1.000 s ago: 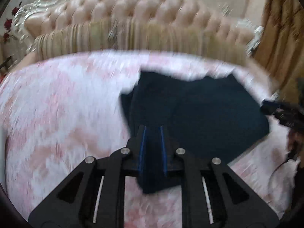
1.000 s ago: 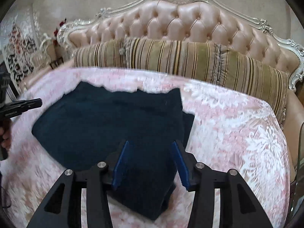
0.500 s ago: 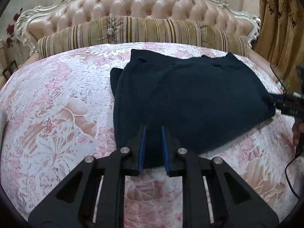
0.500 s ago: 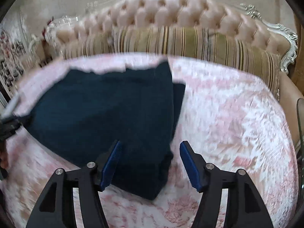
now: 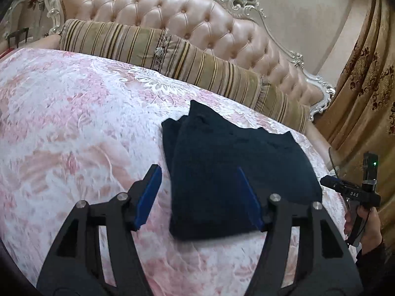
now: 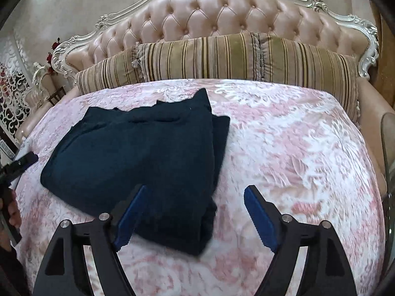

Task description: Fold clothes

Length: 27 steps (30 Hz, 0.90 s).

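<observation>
Bedspread [image 6: 284, 135] under opening, downward-tilted claws [image 5: 197, 192]

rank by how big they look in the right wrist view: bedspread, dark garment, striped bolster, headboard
1. pink bedspread
2. dark garment
3. and 4. tufted headboard and striped bolster look alike, so unranked; both sit farther from the camera.

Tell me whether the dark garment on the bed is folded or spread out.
Folded. The dark garment lies on the bedspread as a compact doubled rectangle, with a second layer's edge showing along its side.
</observation>
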Tool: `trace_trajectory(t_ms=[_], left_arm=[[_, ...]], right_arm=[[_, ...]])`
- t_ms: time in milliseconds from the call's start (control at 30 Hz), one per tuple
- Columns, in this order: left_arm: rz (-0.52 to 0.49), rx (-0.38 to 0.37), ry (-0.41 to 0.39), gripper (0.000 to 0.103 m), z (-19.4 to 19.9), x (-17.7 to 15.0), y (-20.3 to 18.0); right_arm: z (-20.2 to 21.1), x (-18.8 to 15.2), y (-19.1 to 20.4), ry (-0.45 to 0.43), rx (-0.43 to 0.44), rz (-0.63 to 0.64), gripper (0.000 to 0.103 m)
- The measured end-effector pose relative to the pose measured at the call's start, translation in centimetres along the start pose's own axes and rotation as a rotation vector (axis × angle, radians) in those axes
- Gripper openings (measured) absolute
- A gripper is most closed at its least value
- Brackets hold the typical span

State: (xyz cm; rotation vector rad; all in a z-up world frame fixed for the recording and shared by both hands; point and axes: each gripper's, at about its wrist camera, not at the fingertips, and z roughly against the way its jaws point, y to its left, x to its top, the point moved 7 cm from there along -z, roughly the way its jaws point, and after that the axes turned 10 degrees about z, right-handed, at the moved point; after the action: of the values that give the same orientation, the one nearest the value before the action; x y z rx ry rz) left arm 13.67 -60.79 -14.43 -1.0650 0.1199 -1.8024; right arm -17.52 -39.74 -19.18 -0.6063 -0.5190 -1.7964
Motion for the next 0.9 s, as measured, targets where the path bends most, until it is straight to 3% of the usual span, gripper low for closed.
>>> trace_trajectory(t_ms=[200,333,433,467,500,567,800,900], left_arm=[[-0.055,0.057,0.055,0.066,-3.9,1.3,-0.1],[-0.063,0.075,0.083,0.066,-5.9,1.3,0.5],[-0.044,0.089,0.102,0.066,-6.9,1.2,0.9],[-0.037,0.095,0.114,0.064,-7.1,1.1,1.0],[-0.047,0.096,0.117,0.056,-7.3,0.9,0.9],[-0.066,0.099,0.123,0.054,-7.5,0.4,0.6],[-0.084,0.144,0.109,0.058,-7.4,-0.3,0.6],[-0.087,0.147,0.100,0.060,-7.5,-0.3,0.7]], right_arm=[[-2.6,2.4,1.4,-0.035,-0.006,0.030,0.082],[-4.0,3.3,1.0,-0.007,-0.105,0.080,0.082],[-5.3,3.2,-0.3,0.021,-0.084,0.023,0.082],[-5.6,3.0,-0.5,0.025,-0.074,0.020,0.082],[-5.8,2.9,-0.6,0.022,-0.069,0.020,0.082],[-5.8,2.9,-0.6,0.013,-0.067,0.023,0.082],[-6.5,2.3,-1.1,0.038,-0.057,0.015,0.093],[-6.8,2.0,-1.6,0.040,-0.051,-0.008,0.103]])
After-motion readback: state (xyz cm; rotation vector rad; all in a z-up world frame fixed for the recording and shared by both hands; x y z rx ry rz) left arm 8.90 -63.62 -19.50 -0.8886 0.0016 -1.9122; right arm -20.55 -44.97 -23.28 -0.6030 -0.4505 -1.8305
